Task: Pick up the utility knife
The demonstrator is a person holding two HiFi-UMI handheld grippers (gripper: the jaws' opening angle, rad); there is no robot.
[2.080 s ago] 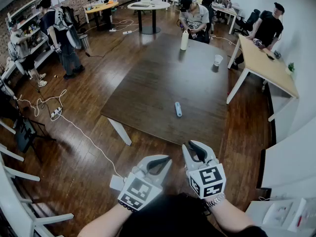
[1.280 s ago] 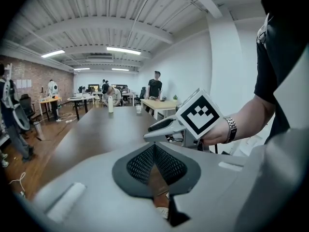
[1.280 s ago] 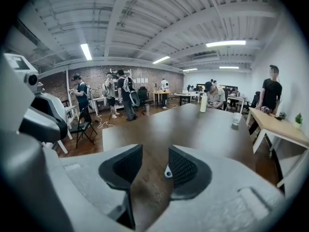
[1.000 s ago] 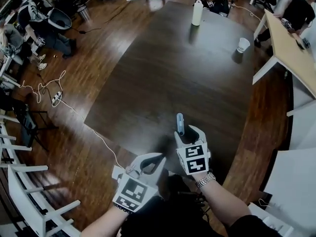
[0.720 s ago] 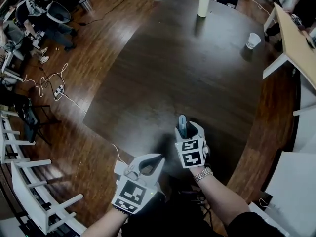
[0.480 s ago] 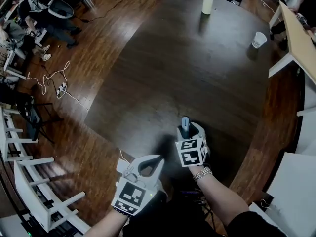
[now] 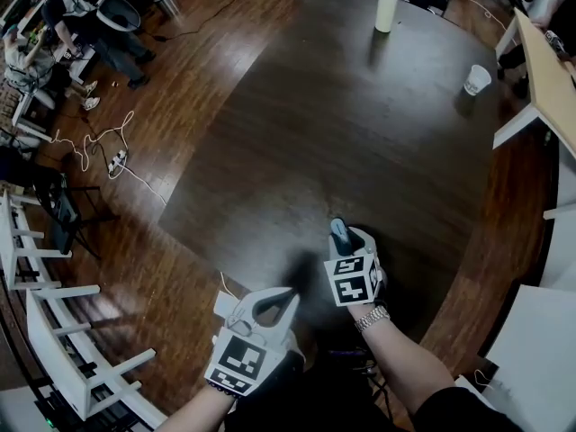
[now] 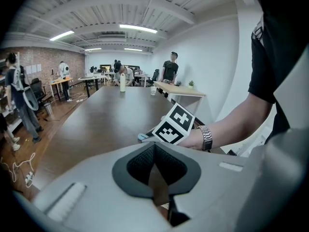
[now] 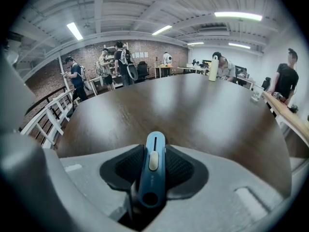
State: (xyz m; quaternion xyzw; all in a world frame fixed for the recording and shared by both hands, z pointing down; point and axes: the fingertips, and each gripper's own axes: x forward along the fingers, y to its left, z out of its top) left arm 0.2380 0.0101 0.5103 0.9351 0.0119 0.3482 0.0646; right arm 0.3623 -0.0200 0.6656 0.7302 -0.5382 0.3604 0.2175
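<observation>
— Where is the knife sitting?

— I'm seeing the blue utility knife point(image 9: 152, 170) lying lengthwise between the jaws of my right gripper point(image 7: 351, 239), by the near edge of the tabletop point(image 7: 360, 124). Those jaws are closing, and the pads are pressing its sides.

— And the left?

— My left gripper point(image 7: 274, 302) is hanging off to the side, jaws together, holding nothing.

— Next?

— I'm judging the grasp nearly done. It's calling for a firm squeeze, then a straight lift.
</observation>
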